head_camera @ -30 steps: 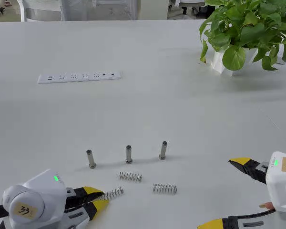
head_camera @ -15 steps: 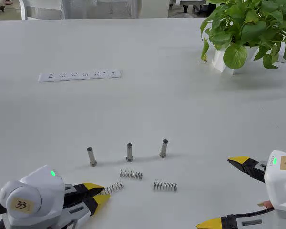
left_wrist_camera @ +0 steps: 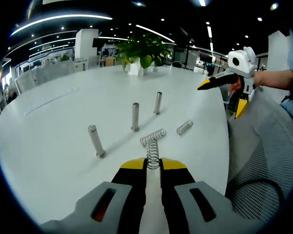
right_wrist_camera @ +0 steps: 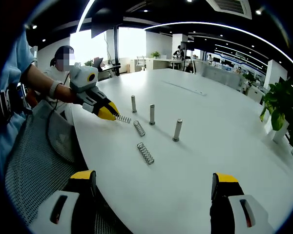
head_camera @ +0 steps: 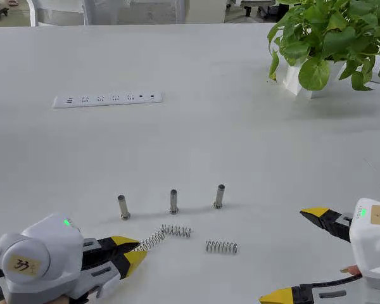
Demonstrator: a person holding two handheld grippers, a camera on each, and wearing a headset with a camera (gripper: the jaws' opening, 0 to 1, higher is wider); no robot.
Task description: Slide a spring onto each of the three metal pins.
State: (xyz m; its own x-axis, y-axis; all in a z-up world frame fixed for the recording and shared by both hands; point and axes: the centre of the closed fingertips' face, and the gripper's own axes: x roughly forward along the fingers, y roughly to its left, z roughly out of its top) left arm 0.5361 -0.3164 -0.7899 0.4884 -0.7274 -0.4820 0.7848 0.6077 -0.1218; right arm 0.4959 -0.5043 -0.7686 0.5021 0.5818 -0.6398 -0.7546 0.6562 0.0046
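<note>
Yellow-tipped left tongs (head_camera: 138,249) clamped on a spring (head_camera: 152,240), right tongs (head_camera: 290,254) wide apart above white table (head_camera: 240,139).

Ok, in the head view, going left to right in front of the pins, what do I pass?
left gripper, shut on the first spring → second spring → third spring → right gripper, open
</note>
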